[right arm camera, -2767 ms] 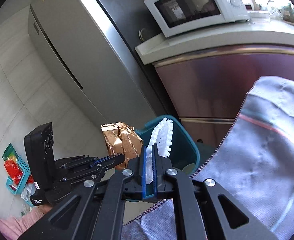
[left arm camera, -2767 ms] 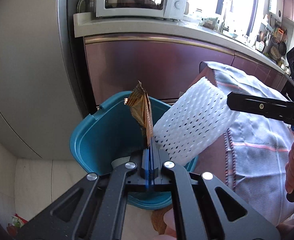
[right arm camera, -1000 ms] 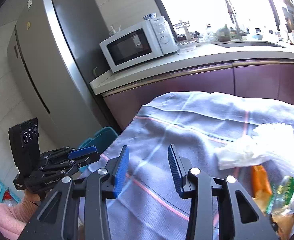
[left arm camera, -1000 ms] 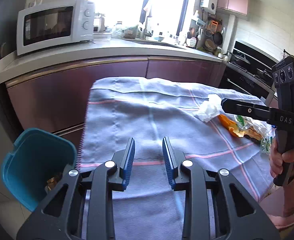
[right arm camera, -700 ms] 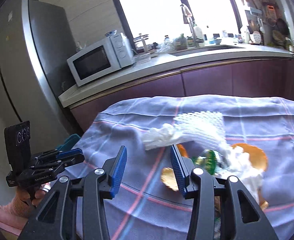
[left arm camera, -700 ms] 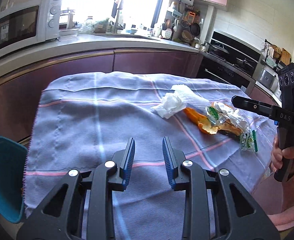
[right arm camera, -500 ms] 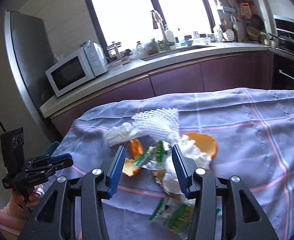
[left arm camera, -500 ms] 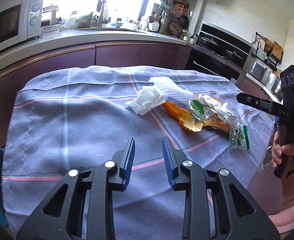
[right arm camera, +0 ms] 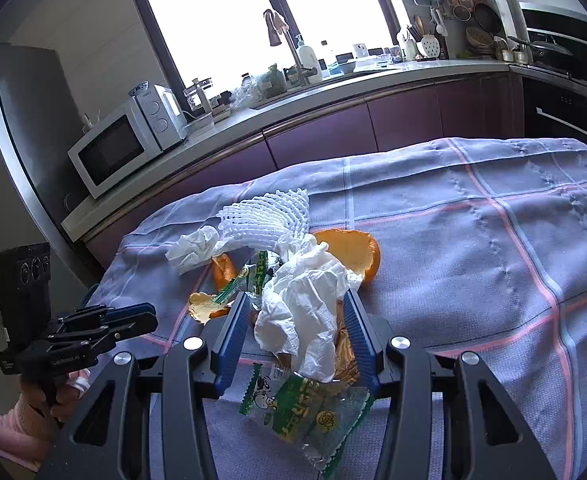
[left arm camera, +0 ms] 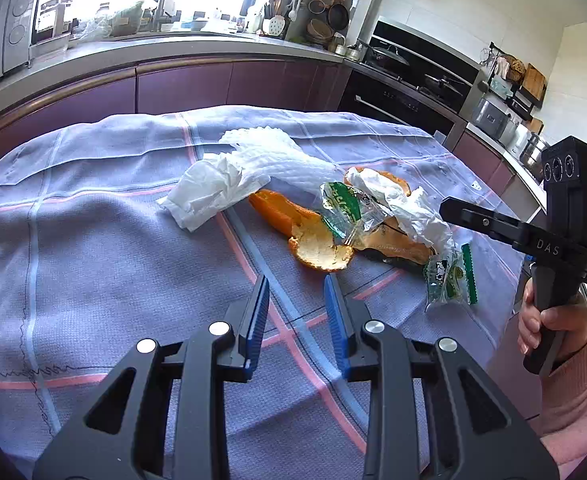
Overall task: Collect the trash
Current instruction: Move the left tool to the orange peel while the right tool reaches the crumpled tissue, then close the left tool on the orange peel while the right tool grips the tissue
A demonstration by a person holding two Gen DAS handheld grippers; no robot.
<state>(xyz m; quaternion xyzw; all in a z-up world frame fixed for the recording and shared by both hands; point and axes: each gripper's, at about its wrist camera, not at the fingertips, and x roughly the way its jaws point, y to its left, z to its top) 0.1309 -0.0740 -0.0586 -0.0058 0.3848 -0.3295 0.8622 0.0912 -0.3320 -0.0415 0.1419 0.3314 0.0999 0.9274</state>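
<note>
A pile of trash lies on the purple checked tablecloth [left arm camera: 93, 260]: a white foam net [left arm camera: 277, 156], a crumpled tissue [left arm camera: 205, 192], orange peel [left arm camera: 317, 248] and a green wrapper [left arm camera: 449, 276]. My left gripper [left arm camera: 295, 284] is open and empty, just short of the peel. My right gripper [right arm camera: 293, 296] is open, its jaws on either side of a crumpled white tissue [right arm camera: 305, 300] without pressing on it. A green wrapper [right arm camera: 309, 404] lies under its fingers. The foam net [right arm camera: 265, 216] and a peel cup [right arm camera: 353, 248] lie beyond.
A kitchen counter with a microwave [right arm camera: 121, 148] and a faucet [right arm camera: 277, 28] runs behind the table. The cloth's right edge drops off near a hand [left arm camera: 549, 320] on the right gripper's handle. Bare cloth stretches to the left of the pile.
Both grippers swung from the teal bin, where they held a brown wrapper and a foam net, to the trash pile. Both are now empty. The right jaws widened around the tissue.
</note>
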